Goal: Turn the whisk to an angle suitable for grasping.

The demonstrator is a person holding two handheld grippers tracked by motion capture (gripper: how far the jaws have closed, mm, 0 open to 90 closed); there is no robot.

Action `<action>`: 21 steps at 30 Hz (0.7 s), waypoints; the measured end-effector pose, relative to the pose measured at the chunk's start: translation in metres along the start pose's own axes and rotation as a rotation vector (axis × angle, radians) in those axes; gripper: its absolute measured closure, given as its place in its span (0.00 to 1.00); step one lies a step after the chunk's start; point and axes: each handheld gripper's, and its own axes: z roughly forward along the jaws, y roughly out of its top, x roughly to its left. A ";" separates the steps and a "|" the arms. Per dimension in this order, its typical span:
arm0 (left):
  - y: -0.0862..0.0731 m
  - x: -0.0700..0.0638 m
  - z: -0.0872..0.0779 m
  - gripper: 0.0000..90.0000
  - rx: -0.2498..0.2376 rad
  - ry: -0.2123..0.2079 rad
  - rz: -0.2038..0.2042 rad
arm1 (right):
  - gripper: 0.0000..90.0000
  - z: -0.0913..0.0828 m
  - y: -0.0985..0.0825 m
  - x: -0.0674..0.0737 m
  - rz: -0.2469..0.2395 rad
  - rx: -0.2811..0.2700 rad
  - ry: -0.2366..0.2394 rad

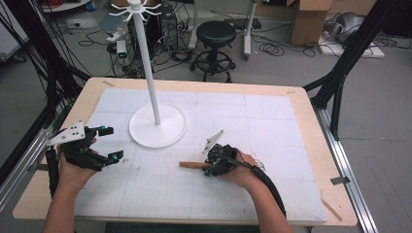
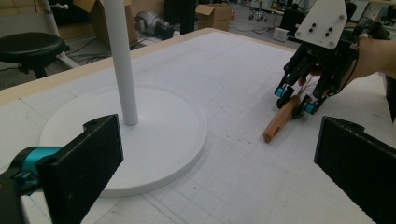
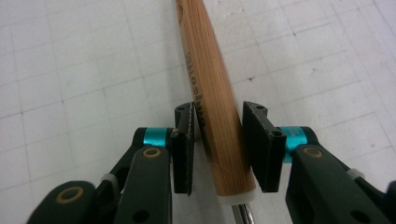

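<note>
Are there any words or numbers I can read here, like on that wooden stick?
Wooden handle: a dark stamped word runs along it, too blurred to read.
Mat: printed grid lines, no readable numbers or words.
White stand: no writing.
Cardboard boxes on the floor: no readable label.

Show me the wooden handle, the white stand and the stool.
wooden handle point(image 3: 217, 93), right gripper view, mid shaft between the jaws
white stand point(image 1: 151, 85), high view, its upright pole
stool point(image 1: 215, 31), high view, black round seat
</note>
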 end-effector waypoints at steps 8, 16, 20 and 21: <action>0.000 0.000 0.000 0.02 0.001 0.001 0.002 | 0.51 -0.013 -0.003 0.000 0.018 -0.055 -0.078; 0.000 0.000 0.000 0.02 -0.001 0.002 0.000 | 0.51 -0.024 -0.004 -0.001 0.016 -0.102 -0.111; 0.000 0.000 0.000 0.02 -0.003 0.004 -0.002 | 0.50 -0.028 -0.001 0.001 -0.002 -0.107 -0.106; 0.000 0.000 0.000 0.02 -0.004 0.004 -0.002 | 0.50 -0.029 -0.001 0.001 -0.007 -0.106 -0.100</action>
